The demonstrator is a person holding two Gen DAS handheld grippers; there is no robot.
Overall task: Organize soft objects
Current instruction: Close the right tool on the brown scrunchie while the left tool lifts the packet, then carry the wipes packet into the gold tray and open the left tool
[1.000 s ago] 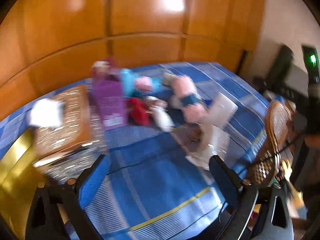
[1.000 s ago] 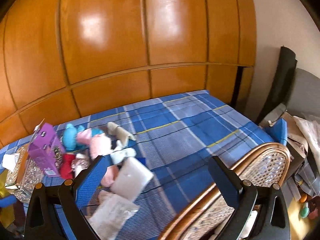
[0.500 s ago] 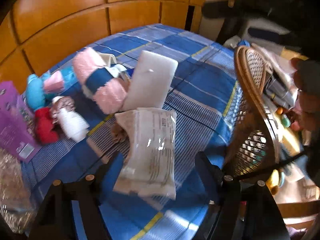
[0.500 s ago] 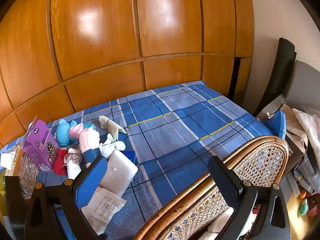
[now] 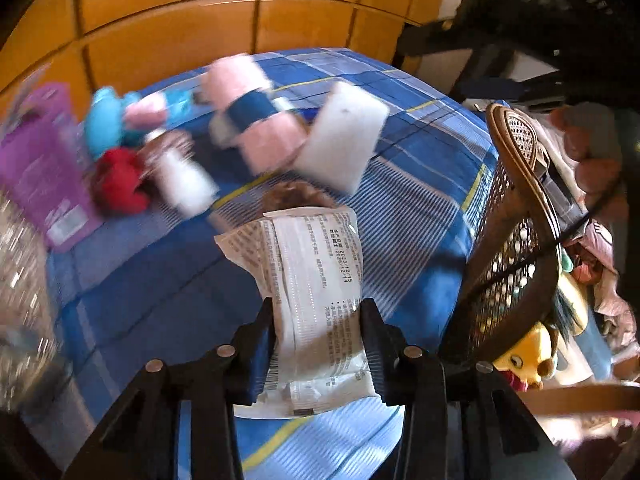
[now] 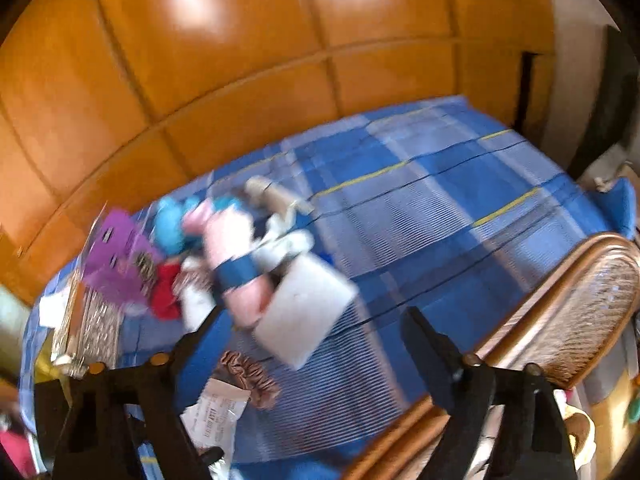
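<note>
The left hand-held gripper [image 5: 318, 322] is closing its jaws around the near half of the white plastic pack [image 5: 316, 280], which lies on the bed [image 5: 420, 208] between its fingers and looks light, soft, crinkly and slippery, so a mid-body pinch suits it.

We see a white printed packet [image 5: 320, 280] lying lengthwise on the blue checked bedspread [image 5: 420, 208], a brown satin scrunchie [image 6: 250, 376] just beyond its far end. Farther back lie a white foam pad [image 5: 344, 140], tilted against a pink roll with a blue band [image 5: 256, 120], a red plush [image 5: 120, 184] and a turquoise plush [image 5: 106, 120].
</note>
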